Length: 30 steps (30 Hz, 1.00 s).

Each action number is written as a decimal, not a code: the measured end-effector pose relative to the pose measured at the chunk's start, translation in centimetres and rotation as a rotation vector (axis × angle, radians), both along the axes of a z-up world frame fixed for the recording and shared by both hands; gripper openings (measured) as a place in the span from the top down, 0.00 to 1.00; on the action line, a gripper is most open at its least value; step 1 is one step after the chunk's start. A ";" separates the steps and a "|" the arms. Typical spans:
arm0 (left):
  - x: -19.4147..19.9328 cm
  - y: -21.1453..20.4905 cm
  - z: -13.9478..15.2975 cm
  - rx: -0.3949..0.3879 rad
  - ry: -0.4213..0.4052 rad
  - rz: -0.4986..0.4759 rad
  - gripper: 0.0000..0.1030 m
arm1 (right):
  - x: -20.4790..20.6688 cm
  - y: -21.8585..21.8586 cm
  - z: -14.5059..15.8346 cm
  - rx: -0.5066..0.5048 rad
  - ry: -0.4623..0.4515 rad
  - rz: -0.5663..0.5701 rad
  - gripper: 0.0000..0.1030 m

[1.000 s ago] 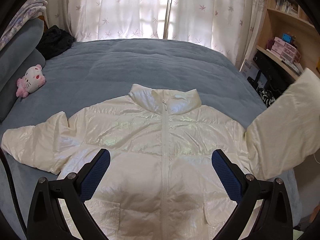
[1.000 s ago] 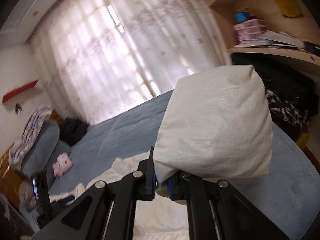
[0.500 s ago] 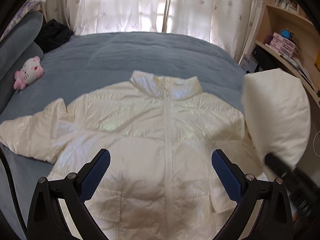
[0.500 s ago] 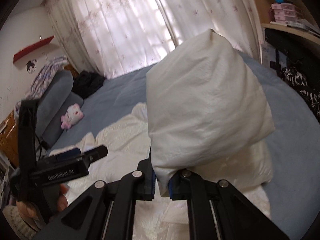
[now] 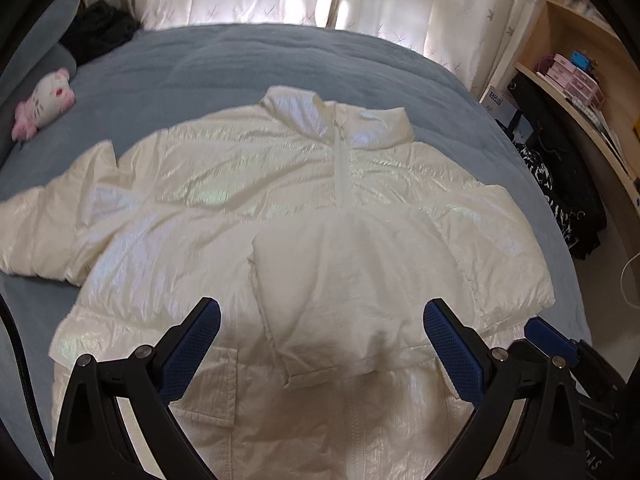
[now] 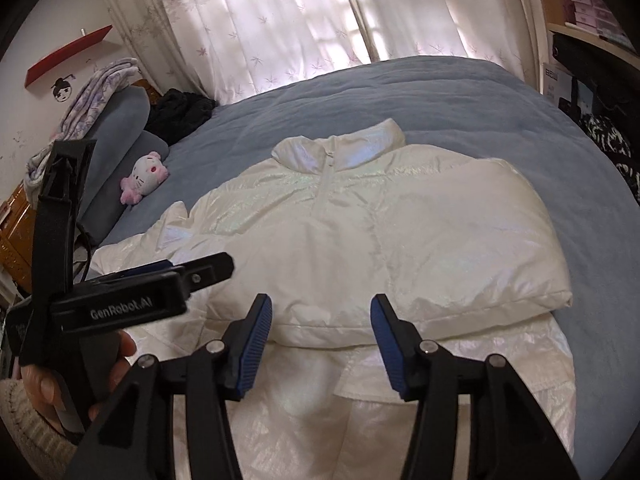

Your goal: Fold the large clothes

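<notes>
The white jacket (image 5: 248,184) lies flat on the blue bed (image 5: 240,64), one sleeve (image 6: 400,256) folded across its front. My right gripper (image 6: 320,338) jaws are opening, gripping nothing. My left gripper (image 5: 320,344) jaws hang wide, empty.

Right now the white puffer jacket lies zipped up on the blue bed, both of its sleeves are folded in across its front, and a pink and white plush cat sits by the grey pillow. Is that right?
Not quite. Only one sleeve is folded across the front of the jacket; the other sleeve lies spread out on the bed, as the left wrist view shows. The plush cat is there.
</notes>
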State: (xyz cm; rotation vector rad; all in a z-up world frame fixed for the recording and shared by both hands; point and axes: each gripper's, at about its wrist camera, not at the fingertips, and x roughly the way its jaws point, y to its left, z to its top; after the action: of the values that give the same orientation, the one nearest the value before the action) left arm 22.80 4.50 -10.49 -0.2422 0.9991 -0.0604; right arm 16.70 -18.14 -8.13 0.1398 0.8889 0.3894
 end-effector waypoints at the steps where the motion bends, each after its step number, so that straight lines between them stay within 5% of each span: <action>1: 0.1 0.5 -0.3 -0.021 0.012 0.007 0.02 | 0.1 -0.3 -0.1 0.005 0.008 -0.008 0.50; 12: -0.1 4.8 -3.8 -0.161 0.107 0.050 0.02 | -1.0 -3.9 -1.1 0.046 0.022 -0.077 0.50; 19: 0.5 4.0 -5.9 -0.234 0.148 0.013 0.03 | -1.4 -5.2 -1.6 0.047 0.024 -0.103 0.50; 22: 1.0 2.8 -6.7 -0.216 0.158 -0.008 0.17 | -1.3 -5.8 -1.7 0.046 0.033 -0.113 0.49; 27: 2.8 0.4 -6.7 -0.175 0.168 -0.075 0.85 | -1.1 -7.0 -2.1 0.031 0.054 -0.132 0.49; 30: 3.7 -1.8 -4.1 -0.048 0.085 -0.107 0.92 | -0.8 -8.3 -2.5 0.024 0.067 -0.157 0.49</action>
State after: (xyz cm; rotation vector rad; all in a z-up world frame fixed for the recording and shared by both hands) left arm 26.50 2.72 -14.63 -0.2365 1.0954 -0.1725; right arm 15.87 -26.44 -10.63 0.2440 0.9324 0.2499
